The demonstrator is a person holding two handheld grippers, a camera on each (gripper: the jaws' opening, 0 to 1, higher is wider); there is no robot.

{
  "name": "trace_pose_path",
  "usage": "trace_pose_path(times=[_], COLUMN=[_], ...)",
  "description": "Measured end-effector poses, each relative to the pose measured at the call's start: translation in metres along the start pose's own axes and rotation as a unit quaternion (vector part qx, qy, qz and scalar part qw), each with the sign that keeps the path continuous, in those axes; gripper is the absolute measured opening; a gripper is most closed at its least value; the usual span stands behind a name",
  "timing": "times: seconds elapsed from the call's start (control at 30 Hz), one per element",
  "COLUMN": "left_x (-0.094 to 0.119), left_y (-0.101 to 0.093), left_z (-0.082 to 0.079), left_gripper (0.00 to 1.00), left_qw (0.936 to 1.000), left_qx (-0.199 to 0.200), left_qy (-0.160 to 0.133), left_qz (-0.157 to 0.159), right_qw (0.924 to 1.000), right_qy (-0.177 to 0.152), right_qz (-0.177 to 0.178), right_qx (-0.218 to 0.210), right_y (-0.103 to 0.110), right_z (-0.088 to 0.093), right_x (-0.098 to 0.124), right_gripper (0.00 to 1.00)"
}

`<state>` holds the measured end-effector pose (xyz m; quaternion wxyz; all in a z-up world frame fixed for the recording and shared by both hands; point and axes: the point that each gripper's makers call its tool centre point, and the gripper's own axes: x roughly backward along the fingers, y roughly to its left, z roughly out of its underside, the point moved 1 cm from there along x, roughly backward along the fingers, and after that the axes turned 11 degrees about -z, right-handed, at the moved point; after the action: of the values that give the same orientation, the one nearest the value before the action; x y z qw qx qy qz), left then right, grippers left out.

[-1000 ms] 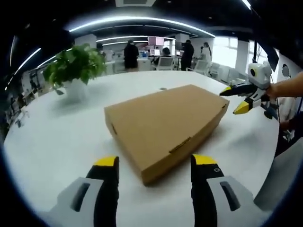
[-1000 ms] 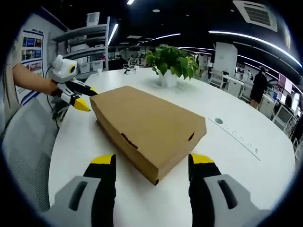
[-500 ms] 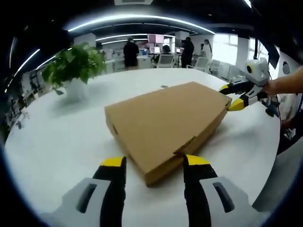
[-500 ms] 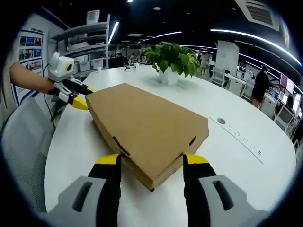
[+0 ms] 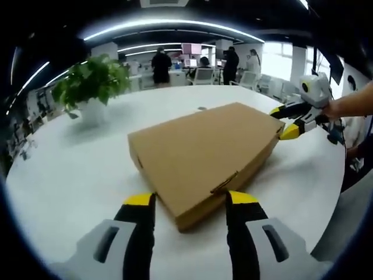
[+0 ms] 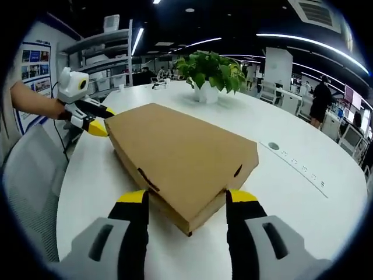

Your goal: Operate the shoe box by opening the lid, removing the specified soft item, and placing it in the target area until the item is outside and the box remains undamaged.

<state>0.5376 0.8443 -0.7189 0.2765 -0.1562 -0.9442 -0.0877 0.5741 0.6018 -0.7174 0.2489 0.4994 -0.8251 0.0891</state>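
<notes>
- In the left gripper view, the left tongs [image 5: 187, 201] stand with jaws apart, straddling the near corner of the shoe box [image 5: 201, 154]; nothing is clamped yet, and whether the tips touch the cardboard cannot be told.
- In the right gripper view, the right tongs [image 6: 187, 198] are likewise spread, one jaw on each side of the opposite corner of the shoe box [image 6: 180, 157], which lies flat on the white table [image 6: 291, 198] with its lid down.
- The step in hand appears to be getting a purchase on the lid. A good way would be to close one pair of tongs lightly on the lid's lower edge, beside the small slot on the side wall, while the other pair steadies the base.
- The lift should be slow and even, since thin cardboard may crease or tear at the corner if pinched hard or twisted.
- The soft item is presumably inside; it is hidden by the closed lid.
- Beyond the box a potted plant [image 6: 211, 73] stands on the table, well apart, so the lid has room to swing.
- Farther off, people stand among office desks.
</notes>
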Motion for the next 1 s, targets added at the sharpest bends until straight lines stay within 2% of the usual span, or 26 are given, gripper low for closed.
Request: trace_pose_path(times=[0.53, 1.0], left_x=[0.0, 0.0], left_y=[0.0, 0.01], left_z=[-0.001, 0.001], left_gripper=[0.47, 0.47], left_qw=[1.0, 0.9994], left_qx=[0.005, -0.013], left_qy=[0.007, 0.02], left_qz=[0.001, 0.024], right_qw=[0.9999, 0.9994], right_qy=[0.003, 0.006], right_qz=[0.003, 0.021], right_qx=[-0.015, -0.027], right_y=[0.004, 0.021], right_z=[0.001, 0.001], right_x=[-0.001, -0.003], right_gripper=[0.46, 0.45])
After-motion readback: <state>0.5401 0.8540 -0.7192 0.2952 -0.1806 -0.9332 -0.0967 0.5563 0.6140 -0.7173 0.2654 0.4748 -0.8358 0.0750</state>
